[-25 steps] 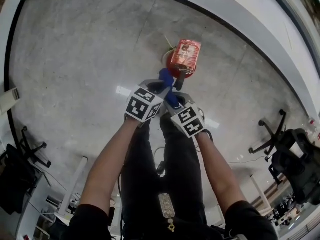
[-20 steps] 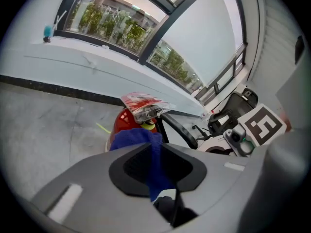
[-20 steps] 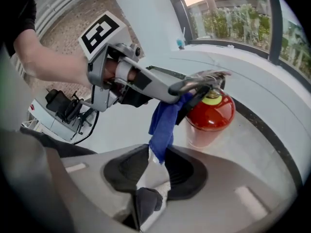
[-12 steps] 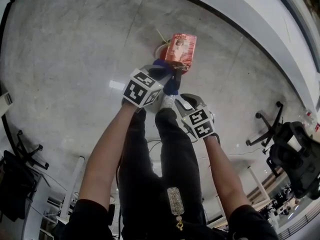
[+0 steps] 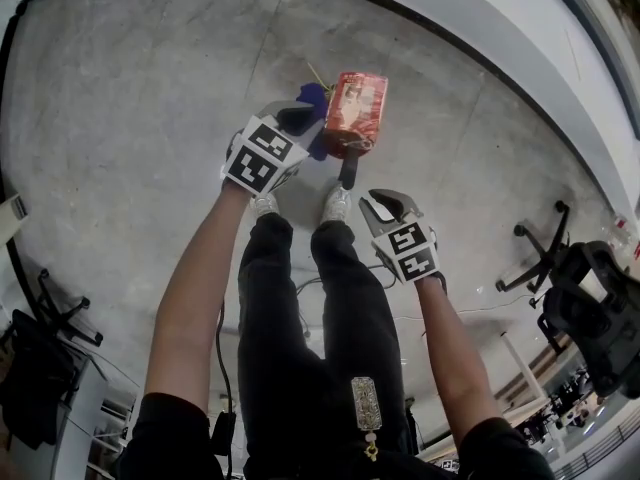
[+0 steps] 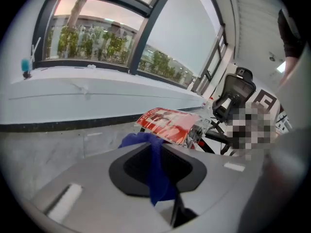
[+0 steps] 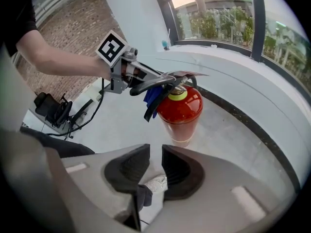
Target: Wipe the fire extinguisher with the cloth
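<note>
Pinching blue cloth [image 6: 156,176], left claw [image 5: 297,120] at extinguisher [image 7: 182,110]; tag [image 5: 357,101] print unreadable

The fire extinguisher [image 7: 181,111] is glossy red with a yellow-green collar. The tag [image 5: 355,103] on top of it is red and white with dark print. Just beside the extinguisher, the cloth [image 6: 158,174] is deep blue. The left tongs [image 6: 156,152] are pale grey with black pads, and their cube [image 5: 257,158] is patterned in black and white squares. Round the extinguisher the floor [image 5: 130,98] is mottled grey concrete. Behind it a black strip [image 6: 58,123] edges the white wall [image 6: 73,101]. The trousers [image 5: 350,308] are black.
</note>
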